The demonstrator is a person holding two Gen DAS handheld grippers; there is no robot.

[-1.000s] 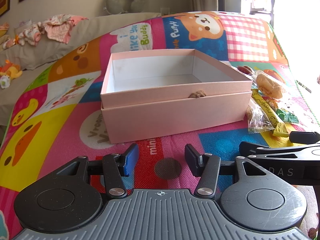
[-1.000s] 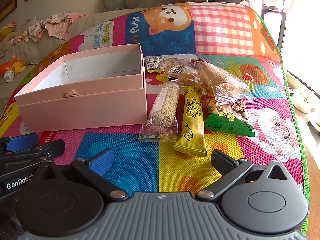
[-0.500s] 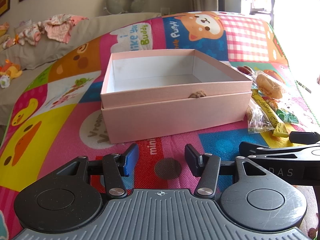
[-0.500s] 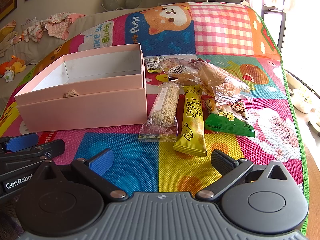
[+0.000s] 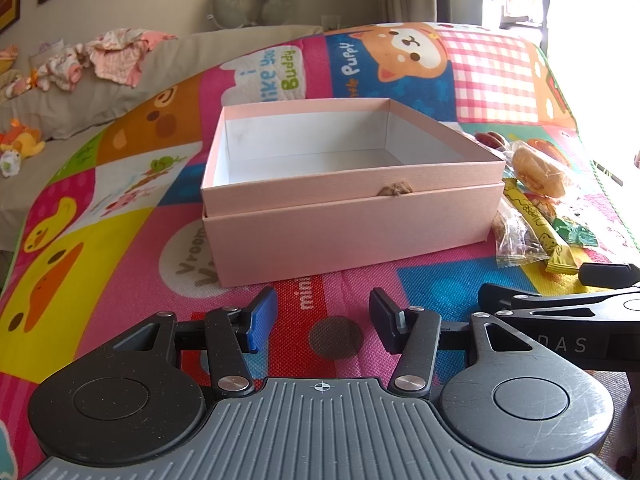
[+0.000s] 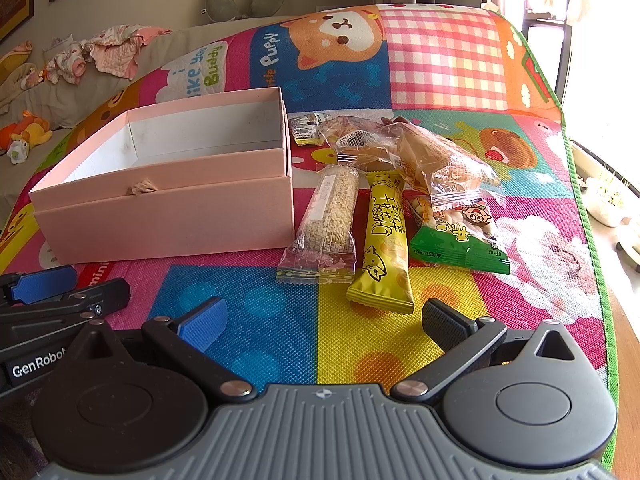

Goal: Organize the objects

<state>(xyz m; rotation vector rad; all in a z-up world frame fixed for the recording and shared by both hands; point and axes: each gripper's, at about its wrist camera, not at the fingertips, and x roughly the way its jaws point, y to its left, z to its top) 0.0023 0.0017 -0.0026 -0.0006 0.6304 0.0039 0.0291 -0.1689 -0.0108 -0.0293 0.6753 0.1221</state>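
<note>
Pink box (image 5: 352,208) sits empty straight ahead of my left hand-held gripper (image 5: 323,318), jaws apart on nothing. From the right view, my right hand-held gripper (image 6: 324,320) gapes empty; the yellow cheese stick (image 6: 385,240) lies lengthwise just beyond, nearest this hand.

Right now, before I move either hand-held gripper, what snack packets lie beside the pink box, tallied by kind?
Counted in the right wrist view, all lying right of the empty pink box:
Clear-wrapped sesame bar: 1
Yellow cheese stick packet: 1
Green-edged snack packet: 1
Clear-wrapped bread or pastry: 2
Small silvery packet: 1
Total: 6 that I can make out; the pile overlaps, so more may be hidden.
</note>
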